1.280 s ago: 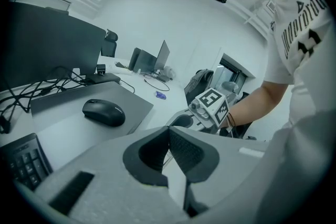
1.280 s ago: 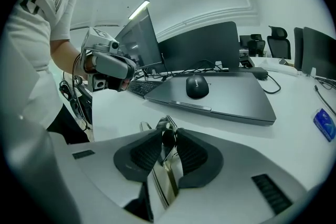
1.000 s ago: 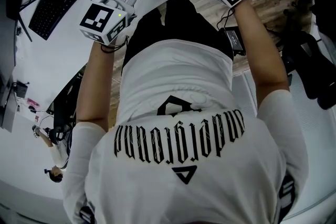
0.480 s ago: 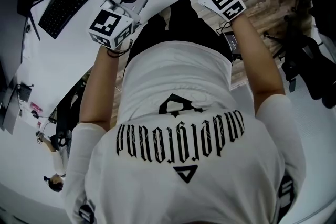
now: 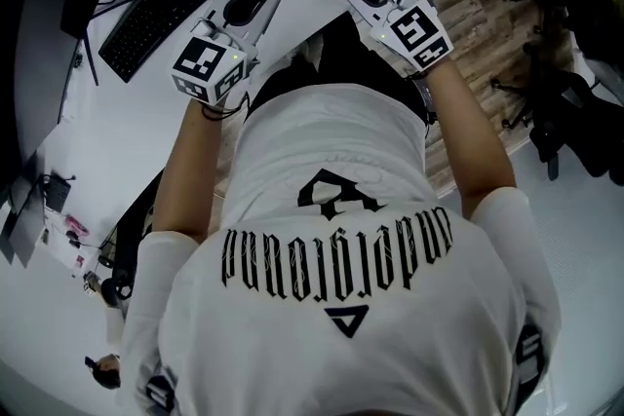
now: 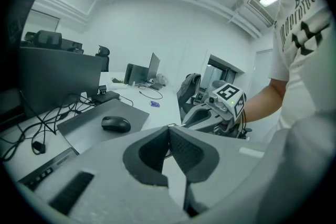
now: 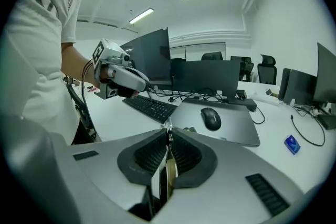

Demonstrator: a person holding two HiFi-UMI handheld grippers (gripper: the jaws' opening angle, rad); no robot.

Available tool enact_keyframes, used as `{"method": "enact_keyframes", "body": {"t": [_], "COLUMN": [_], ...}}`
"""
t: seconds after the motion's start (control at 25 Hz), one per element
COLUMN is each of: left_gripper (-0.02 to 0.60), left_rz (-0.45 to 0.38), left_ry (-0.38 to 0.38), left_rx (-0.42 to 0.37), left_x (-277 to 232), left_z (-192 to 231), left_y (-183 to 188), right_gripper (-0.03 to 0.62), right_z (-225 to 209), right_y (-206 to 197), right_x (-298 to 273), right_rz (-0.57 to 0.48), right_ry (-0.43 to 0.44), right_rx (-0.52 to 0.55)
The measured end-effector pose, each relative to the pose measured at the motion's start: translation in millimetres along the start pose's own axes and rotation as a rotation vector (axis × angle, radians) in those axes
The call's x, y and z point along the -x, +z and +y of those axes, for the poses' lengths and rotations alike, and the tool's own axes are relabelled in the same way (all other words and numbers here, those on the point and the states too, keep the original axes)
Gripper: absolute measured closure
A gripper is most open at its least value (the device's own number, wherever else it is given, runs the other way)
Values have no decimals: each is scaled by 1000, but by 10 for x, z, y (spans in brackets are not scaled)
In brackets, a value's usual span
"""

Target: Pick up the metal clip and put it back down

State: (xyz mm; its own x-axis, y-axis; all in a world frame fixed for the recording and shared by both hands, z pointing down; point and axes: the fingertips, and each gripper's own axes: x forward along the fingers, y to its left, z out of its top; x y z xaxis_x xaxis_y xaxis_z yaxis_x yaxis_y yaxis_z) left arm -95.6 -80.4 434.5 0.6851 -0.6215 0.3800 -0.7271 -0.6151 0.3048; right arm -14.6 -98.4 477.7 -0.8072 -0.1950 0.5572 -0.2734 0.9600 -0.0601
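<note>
The metal clip (image 7: 164, 182) is pinched upright between the closed jaws of the right gripper (image 7: 168, 132). In the head view it sits at the upper centre, above the white desk (image 5: 146, 112) near its front edge. The left gripper (image 6: 169, 131), just to the left, has its jaws pressed together on nothing. Bare desk lies between the grippers and the keyboard (image 5: 171, 3) at upper left. A mouse (image 7: 211, 118) rests on a grey mat (image 7: 236, 128).
</note>
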Motion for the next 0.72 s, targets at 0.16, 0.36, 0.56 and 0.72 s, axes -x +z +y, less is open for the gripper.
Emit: {"method": "enact_keyframes", "body": {"t": [0.16, 0.36, 0.56, 0.72], "left_gripper": [566, 566, 566, 566], "left_rz": [-43, -83, -107, -137], "left_ry": [-1, -15, -25, -45], "left_rx": [-52, -77, -72, -113], "left_x": [234, 501, 778, 934], "left_z": [-45, -182, -401, -545], "left_y": [218, 344, 366, 443], "right_gripper": [559, 560, 560, 562], "right_z": [148, 339, 610, 733], "right_y": [258, 525, 763, 931], "right_x": [169, 370, 644, 805], "right_rz": [-44, -93, -133, -166], "right_ry": [-57, -120, -168, -219], "right_rx": [17, 27, 29, 55]}}
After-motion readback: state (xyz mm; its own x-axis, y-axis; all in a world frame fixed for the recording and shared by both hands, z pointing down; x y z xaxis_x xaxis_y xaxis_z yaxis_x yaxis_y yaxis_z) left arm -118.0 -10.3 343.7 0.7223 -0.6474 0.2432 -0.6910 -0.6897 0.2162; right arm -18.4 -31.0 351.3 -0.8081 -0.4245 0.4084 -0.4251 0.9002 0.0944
